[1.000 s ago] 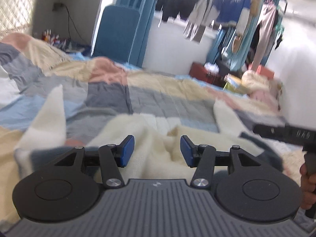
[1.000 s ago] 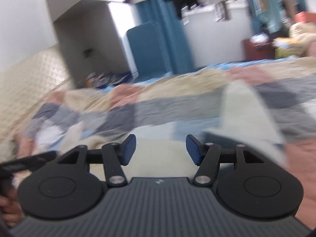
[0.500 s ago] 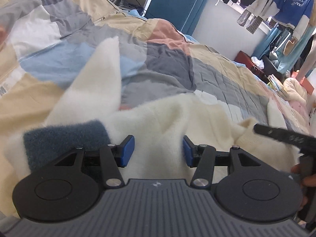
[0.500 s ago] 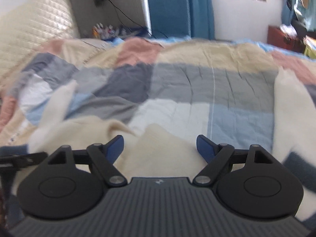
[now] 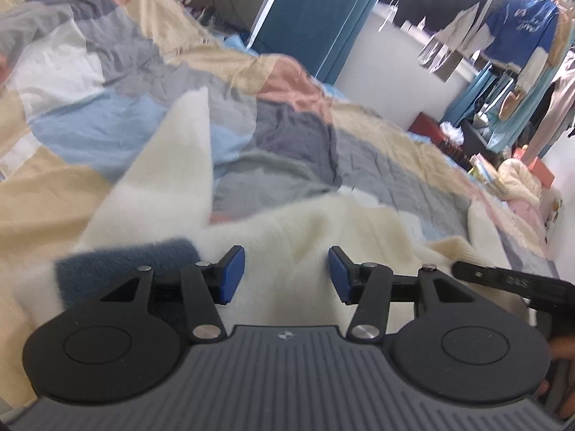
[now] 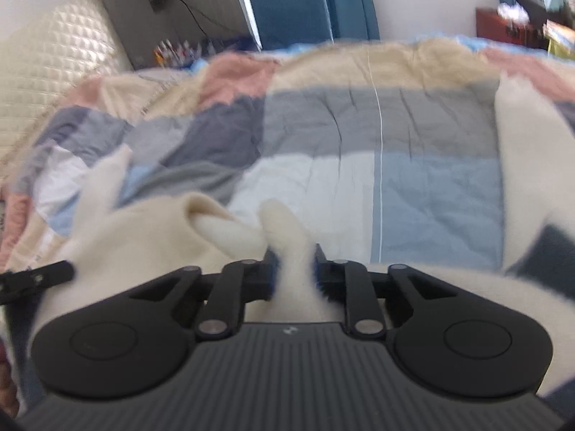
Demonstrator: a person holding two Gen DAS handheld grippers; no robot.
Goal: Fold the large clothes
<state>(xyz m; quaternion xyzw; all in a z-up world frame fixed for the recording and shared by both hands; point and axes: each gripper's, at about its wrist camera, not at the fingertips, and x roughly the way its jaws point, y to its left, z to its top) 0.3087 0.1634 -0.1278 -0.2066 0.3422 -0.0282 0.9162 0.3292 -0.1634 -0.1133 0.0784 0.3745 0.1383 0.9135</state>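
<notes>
Pinching a raised fold of the cream fleece garment (image 6: 287,230) on the patchwork quilt (image 6: 431,194), my right gripper (image 6: 293,269) has just clamped shut on it, while my left gripper (image 5: 286,274) hangs open over it.

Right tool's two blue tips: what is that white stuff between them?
A bunched fold of the cream sweater. The right tool has just closed and pinches it, as the right wrist view shows.
</notes>
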